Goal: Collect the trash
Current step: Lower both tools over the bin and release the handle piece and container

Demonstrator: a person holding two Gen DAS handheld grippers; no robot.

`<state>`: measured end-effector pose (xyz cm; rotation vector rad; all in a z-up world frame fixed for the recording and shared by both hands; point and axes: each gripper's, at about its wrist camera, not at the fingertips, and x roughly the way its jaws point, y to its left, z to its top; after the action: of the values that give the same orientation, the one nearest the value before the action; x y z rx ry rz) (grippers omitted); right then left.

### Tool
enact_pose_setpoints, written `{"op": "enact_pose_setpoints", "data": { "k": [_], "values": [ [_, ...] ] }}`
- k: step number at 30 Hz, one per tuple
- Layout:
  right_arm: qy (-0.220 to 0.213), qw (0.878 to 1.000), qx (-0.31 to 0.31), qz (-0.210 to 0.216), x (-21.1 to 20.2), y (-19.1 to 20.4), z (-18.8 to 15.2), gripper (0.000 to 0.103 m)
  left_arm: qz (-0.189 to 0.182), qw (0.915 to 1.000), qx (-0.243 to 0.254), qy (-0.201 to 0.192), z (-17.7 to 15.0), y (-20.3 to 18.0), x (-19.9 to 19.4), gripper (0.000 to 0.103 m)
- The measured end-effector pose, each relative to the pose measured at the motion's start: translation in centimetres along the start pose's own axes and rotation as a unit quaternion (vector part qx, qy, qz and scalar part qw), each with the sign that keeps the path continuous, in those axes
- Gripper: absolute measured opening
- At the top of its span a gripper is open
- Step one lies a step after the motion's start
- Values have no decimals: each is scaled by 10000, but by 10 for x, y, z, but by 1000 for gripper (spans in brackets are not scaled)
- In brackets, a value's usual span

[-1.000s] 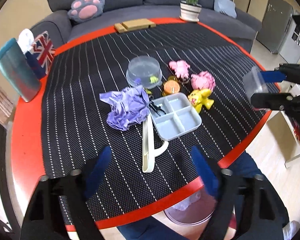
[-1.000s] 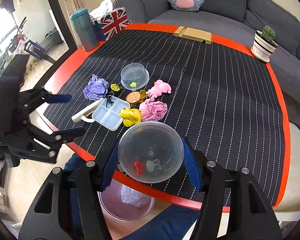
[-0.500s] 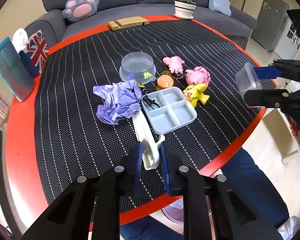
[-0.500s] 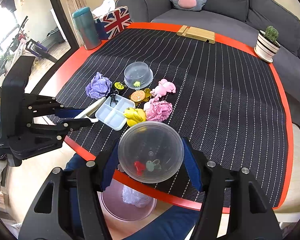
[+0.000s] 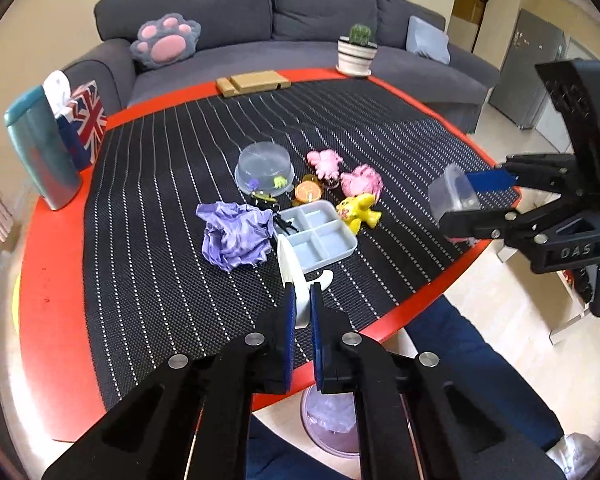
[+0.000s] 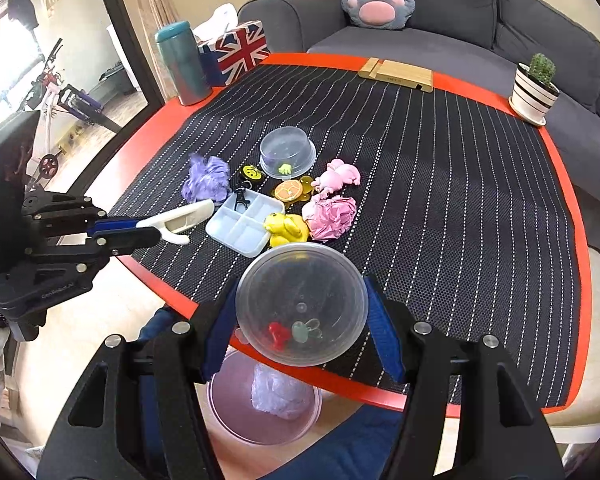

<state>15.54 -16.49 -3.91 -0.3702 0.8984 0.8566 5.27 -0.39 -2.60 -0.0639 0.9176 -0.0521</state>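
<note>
My left gripper (image 5: 301, 300) is shut on the handle end of a white scoop-like tool (image 5: 290, 264), which lies on the mat; it also shows in the right wrist view (image 6: 180, 218). My right gripper (image 6: 302, 308) is shut on a clear round tub (image 6: 302, 304) with small red and green bits inside, held over the table's near edge; the tub also shows in the left wrist view (image 5: 454, 196). A crumpled purple paper (image 5: 236, 236) and a crumpled pink paper (image 6: 332, 216) lie on the mat. A pink bin (image 6: 260, 404) with a wad inside stands on the floor below.
A white divided tray (image 5: 320, 236), a yellow toy (image 5: 358, 210), a pink toy (image 5: 324, 162), an orange disc (image 5: 308, 192) and an upturned clear tub (image 5: 264, 168) sit mid-table. A teal tumbler (image 5: 40, 148), a flag tissue box (image 5: 84, 120), a wooden block (image 5: 252, 82) and a potted cactus (image 5: 358, 50) line the far edge.
My left gripper went from wide open to shut on the white tool's handle. My right gripper has kept hold of the clear tub and barely moved.
</note>
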Motion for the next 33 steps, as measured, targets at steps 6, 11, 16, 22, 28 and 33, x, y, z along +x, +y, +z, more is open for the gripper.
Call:
{"op": "enact_pose_setpoints", "data": {
  "k": [6, 11, 16, 22, 28, 33],
  "values": [
    [-126, 9999, -5, 46, -11, 4, -10, 60, -138, 9997, -11, -188, -4, -5, -19, 7],
    [-245, 9996, -31, 107, -22, 11, -23, 60, -253, 9993, 74, -271, -13, -17, -32, 7],
    [-335, 9992, -133, 189, -32, 24, -41, 60, -331, 9990, 162, -237, -28, -29, -37, 7],
    [-263, 9991, -202, 245, -32, 35, -63, 60, -506, 9986, 170, -41, -51, -38, -31, 7],
    [-152, 9993, -191, 286, -28, 40, -83, 60, -685, 9974, 159, 166, -71, -46, -22, 7],
    [-67, 9994, -93, 313, -24, 39, -97, 60, -833, 9957, 203, 361, -87, -58, -10, 7]
  ]
}}
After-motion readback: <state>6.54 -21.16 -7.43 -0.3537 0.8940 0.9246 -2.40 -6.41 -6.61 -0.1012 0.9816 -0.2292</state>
